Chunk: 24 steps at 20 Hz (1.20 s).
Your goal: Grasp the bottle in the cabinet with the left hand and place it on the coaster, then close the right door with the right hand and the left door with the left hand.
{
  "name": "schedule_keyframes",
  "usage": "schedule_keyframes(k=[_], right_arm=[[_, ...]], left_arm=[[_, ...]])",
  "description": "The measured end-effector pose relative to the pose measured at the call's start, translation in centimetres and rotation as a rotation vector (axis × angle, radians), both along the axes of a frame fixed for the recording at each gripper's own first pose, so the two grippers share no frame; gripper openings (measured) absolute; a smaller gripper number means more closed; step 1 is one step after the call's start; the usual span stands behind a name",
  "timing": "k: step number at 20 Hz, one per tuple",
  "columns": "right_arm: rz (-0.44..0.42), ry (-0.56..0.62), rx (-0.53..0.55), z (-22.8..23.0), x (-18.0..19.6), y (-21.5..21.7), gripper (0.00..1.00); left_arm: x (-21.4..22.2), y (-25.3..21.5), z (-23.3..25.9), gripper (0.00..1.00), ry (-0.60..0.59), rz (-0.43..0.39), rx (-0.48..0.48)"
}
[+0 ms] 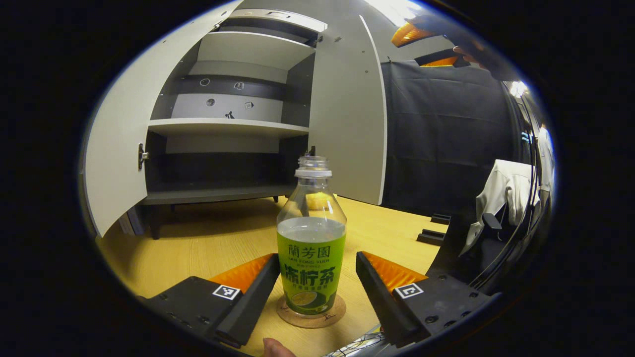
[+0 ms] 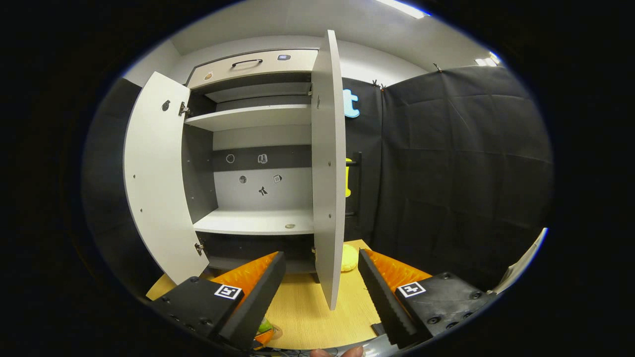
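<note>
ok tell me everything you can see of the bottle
The bottle is clear plastic, uncapped, with a threaded neck and a green label wrapped round its lower body. Pale liquid fills it to about the label's top edge. It stands upright on a round coaster on the wooden table, in front of the open cabinet. It sits between the left gripper fingers, which are spread and clear of it on both sides.

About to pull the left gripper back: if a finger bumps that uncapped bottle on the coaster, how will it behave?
The bottle is tall, narrow and partly full, so it could tip. With no cap, it would likely spill. Its plastic probably flexes rather than breaks. The left gripper stands open around it, on the coaster.
</note>
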State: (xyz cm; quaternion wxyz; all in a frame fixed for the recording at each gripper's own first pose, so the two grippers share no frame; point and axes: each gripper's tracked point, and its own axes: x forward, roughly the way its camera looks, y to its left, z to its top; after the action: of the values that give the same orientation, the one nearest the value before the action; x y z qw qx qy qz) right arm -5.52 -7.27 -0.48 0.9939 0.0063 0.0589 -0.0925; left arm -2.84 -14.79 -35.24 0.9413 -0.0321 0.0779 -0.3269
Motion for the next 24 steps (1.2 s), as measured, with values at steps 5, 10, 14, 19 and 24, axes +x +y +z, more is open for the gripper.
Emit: schedule_keyframes(k=[5, 10, 14, 19, 24], right_arm=[[-0.003, -0.001, 0.015, -0.4, -0.4, -1.4, 0.98], [-0.006, -0.025, 0.037, 0.2, 0.6, -4.0, 0.98], [-0.029, -0.055, 0.034, 0.8, 2.5, -6.8, 0.98], [-0.078, -0.083, 0.036, 1.6, 5.4, -11.6, 0.98], [-0.109, -0.113, 0.043, 2.2, 9.3, -14.7, 0.98]], left_arm=[[-1.7, 2.0, -0.8, 0.98, 0.047, 0.058, 0.018], [-3.9, 4.6, 2.2, 0.97, 0.050, 0.134, 0.017], [-4.6, 7.1, 7.4, 0.97, 0.016, 0.223, -0.004], [-4.3, 9.5, 14.0, 0.97, -0.014, 0.304, -0.053], [-2.3, 12.2, 18.9, 0.97, -0.058, 0.392, -0.058]])
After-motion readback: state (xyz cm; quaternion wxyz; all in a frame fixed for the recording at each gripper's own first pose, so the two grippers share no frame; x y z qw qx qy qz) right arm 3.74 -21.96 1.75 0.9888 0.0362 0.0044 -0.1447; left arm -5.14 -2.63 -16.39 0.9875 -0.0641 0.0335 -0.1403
